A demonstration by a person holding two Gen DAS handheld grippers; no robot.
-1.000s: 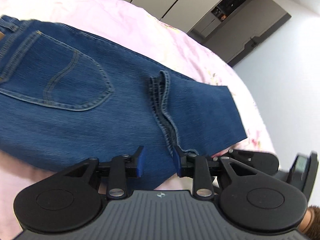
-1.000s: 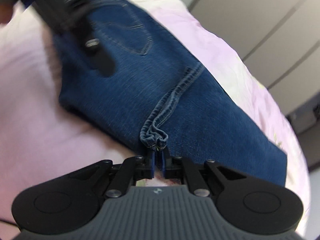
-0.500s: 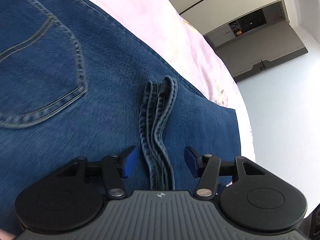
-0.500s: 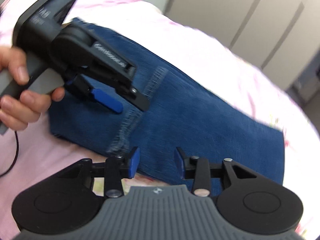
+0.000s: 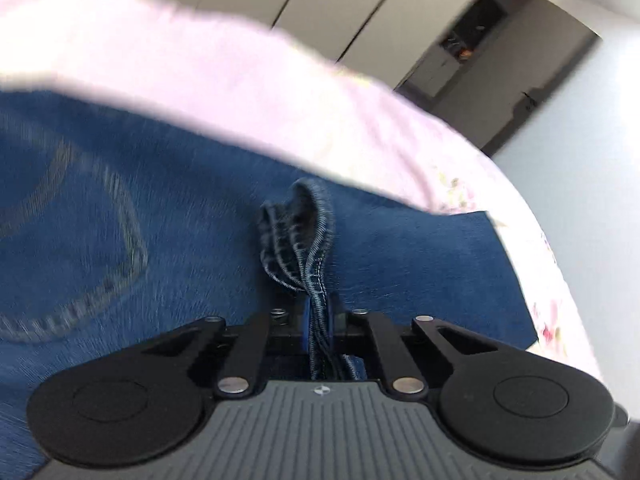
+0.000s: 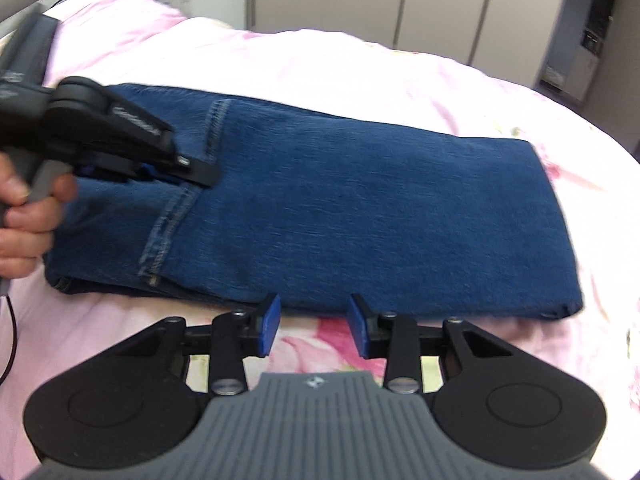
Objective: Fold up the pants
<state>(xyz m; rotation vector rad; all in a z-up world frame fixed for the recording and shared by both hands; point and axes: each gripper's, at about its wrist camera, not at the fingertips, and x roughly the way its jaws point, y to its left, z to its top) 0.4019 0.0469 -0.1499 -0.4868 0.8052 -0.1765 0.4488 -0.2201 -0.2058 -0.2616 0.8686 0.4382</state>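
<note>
Blue jeans [image 6: 360,208] lie folded on a pink bedsheet [image 6: 320,64]; they also show in the left wrist view [image 5: 160,264], back pocket at the left. My left gripper [image 5: 319,320] is shut on the bunched leg hems [image 5: 308,240] lying across the folded jeans. It also appears at the left of the right wrist view [image 6: 160,160], held by a hand over the hem seam. My right gripper [image 6: 313,326] is open and empty, just off the near edge of the jeans, above the sheet.
Flower print on the sheet [image 6: 316,344] shows under the right gripper. Pale wardrobe doors [image 6: 440,4] stand behind the bed. A dark doorway and shelf [image 5: 480,32] are at the back right. A black cable [image 6: 10,340] hangs at the left.
My left gripper closed on the leg hems it had straddled. My right gripper, which held the hems a second ago, opened and pulled back off the near edge.
</note>
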